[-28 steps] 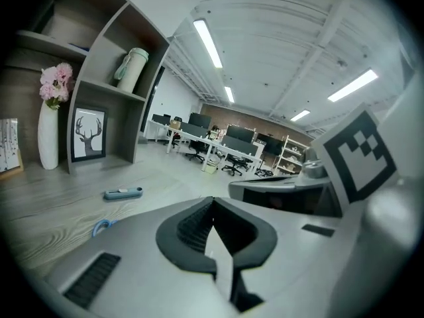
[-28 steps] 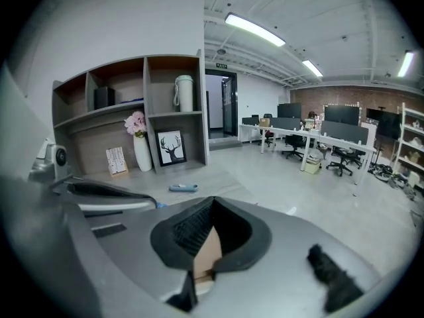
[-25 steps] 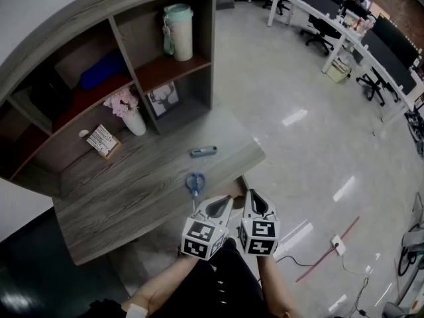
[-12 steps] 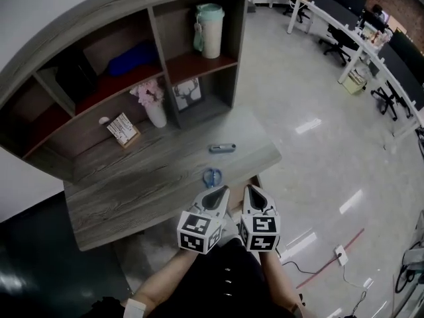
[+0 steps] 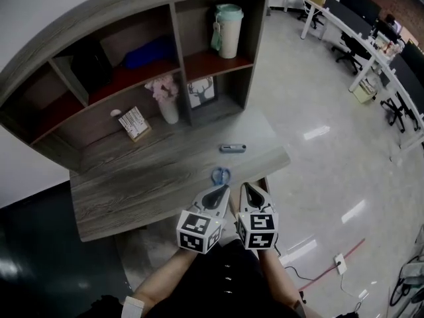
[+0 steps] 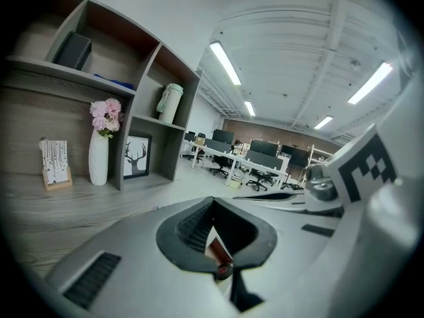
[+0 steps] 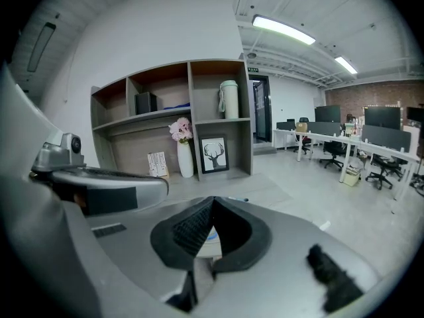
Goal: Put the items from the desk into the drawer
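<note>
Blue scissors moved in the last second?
No. The blue scissors still lie by the desk front edge, just nearer the person than the small grey tool, same gap throughout. The whole view shifted, not them.

A: Where are your items sitting?
B: You're seeing blue-handled scissors (image 5: 220, 175) lying flat at the desk's (image 5: 132, 191) front edge, near its right end; slim grey-blue tool (image 5: 232, 148) lying crosswise just behind, not touching.

The left hand-held gripper (image 6: 212, 203) fills the foreground, its jaws closed tip to tip. Beyond it, a wooden worktop (image 6: 46, 207) carries a white vase of pink flowers (image 6: 99, 158) near a framed deer picture (image 6: 136, 157).
</note>
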The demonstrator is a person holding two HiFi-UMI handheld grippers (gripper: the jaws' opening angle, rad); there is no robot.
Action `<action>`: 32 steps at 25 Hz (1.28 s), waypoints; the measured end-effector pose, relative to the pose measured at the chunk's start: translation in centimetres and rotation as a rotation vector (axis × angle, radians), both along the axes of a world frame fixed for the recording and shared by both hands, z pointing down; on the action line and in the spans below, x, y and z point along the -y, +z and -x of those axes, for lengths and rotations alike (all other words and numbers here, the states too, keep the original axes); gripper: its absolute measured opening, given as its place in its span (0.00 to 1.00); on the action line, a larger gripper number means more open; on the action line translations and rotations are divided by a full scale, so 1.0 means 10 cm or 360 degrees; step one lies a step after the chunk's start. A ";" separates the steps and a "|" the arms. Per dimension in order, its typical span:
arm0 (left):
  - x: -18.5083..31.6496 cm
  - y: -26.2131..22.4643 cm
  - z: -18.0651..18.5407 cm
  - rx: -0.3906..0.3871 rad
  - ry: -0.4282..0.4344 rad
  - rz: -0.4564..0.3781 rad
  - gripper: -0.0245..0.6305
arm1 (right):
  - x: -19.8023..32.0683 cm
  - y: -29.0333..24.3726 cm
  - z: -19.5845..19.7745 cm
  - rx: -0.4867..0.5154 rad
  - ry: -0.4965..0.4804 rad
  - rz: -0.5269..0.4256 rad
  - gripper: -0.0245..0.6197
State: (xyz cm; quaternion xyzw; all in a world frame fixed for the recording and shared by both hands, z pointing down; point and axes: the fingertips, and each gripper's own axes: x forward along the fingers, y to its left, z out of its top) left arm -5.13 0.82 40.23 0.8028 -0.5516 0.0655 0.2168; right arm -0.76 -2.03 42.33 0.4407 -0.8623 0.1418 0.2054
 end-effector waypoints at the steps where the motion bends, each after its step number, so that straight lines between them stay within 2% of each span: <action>1: 0.00 0.00 0.02 -0.0006 -0.0016 -0.0001 0.05 | -0.01 0.02 0.02 -0.0001 -0.0013 0.0009 0.05; 16: -0.09 0.15 0.34 -0.0011 -0.0210 0.0060 0.05 | -0.02 0.15 0.21 0.0013 -0.0086 0.0060 0.05; 22: -0.15 0.18 0.51 -0.0025 -0.0295 0.0073 0.05 | -0.11 0.28 0.41 0.0078 -0.0202 0.0152 0.05; 23: -0.16 0.20 0.53 -0.0028 -0.0305 0.0079 0.05 | -0.12 0.31 0.45 0.0087 -0.0217 0.0174 0.08; 24: -0.17 0.22 0.56 -0.0030 -0.0315 0.0088 0.05 | -0.13 0.34 0.48 0.0091 -0.0232 0.0204 0.21; 25: -0.18 0.24 0.58 -0.0031 -0.0325 0.0098 0.05 | -0.14 0.39 0.52 0.0094 -0.0243 0.0237 0.29; 32: -0.25 0.38 0.74 -0.0045 -0.0391 0.0157 0.05 | -0.12 0.57 0.66 0.0079 -0.0204 0.0293 0.42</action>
